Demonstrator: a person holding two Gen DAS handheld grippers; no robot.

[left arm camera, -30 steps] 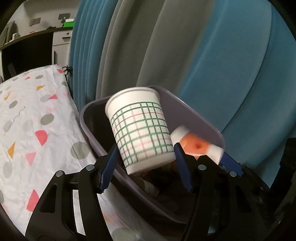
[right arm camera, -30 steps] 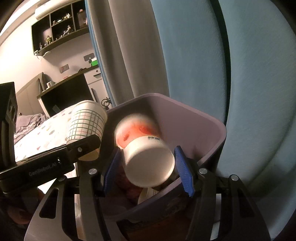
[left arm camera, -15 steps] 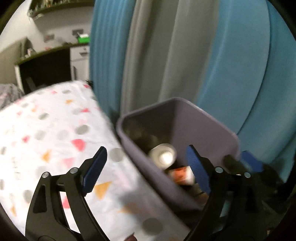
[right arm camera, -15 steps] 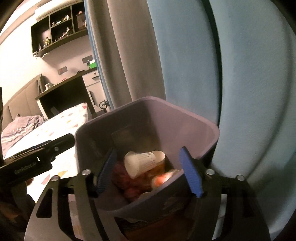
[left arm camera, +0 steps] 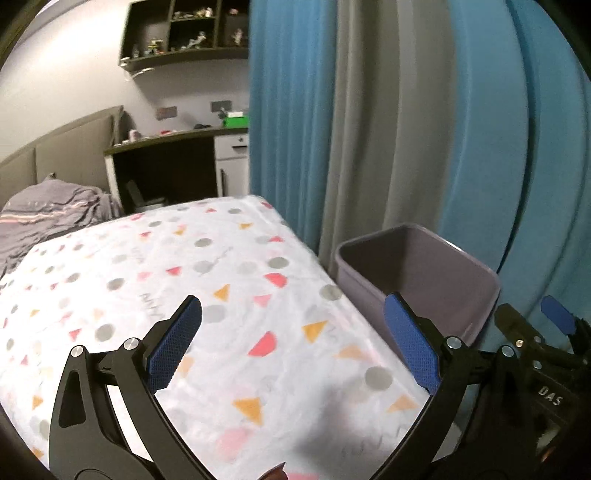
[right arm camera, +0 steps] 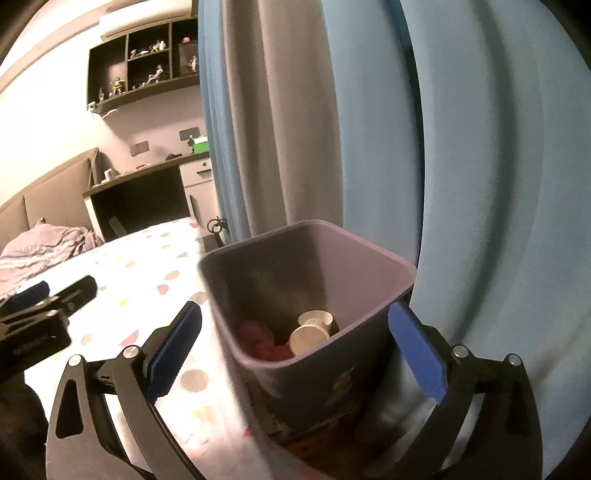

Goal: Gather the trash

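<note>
A purple trash bin stands on the floor between the bed and the curtains; it also shows in the left wrist view. Inside it lie white paper cups and red crumpled trash. My right gripper is open and empty, its blue pads on either side of the bin, a little in front of it. My left gripper is open and empty above the bed's spotted sheet. The right gripper also shows at the right edge of the left wrist view.
Blue and grey curtains hang behind the bin. A grey blanket lies at the head of the bed. A dark desk and wall shelves stand at the far wall.
Both grippers let go of their cups, which dropped into the bin. Both opened and pulled back; the left swung left over the bed.
</note>
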